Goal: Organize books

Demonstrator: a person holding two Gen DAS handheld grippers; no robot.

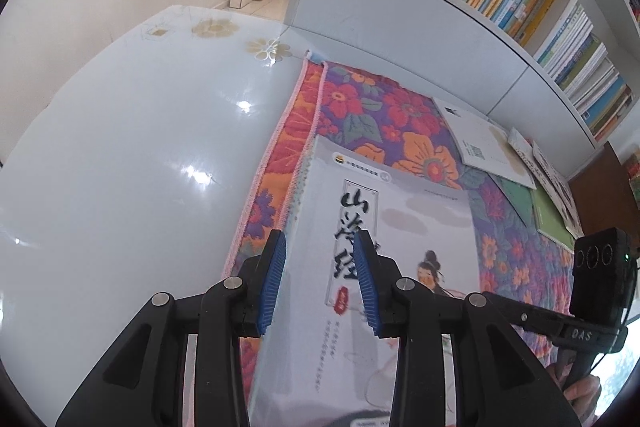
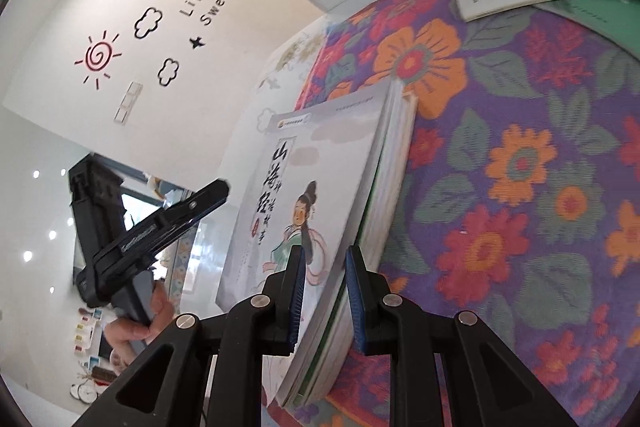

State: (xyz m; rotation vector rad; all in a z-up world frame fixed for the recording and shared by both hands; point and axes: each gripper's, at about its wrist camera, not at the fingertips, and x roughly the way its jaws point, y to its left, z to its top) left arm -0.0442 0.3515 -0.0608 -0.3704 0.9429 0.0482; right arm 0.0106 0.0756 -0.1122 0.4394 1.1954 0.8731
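Over the floral cloth, the right gripper clamps a stack of books. Beside it, the left gripper straddles the stack's edge; whether its pads press cannot be told.

A pale grey book cover is showing black calligraphy; beneath it, a purple cloth is blooming with red and orange flowers on a glossy white table.

Both grippers are black with ribbed blue pads and silver pivot screws (one marked "DAS")
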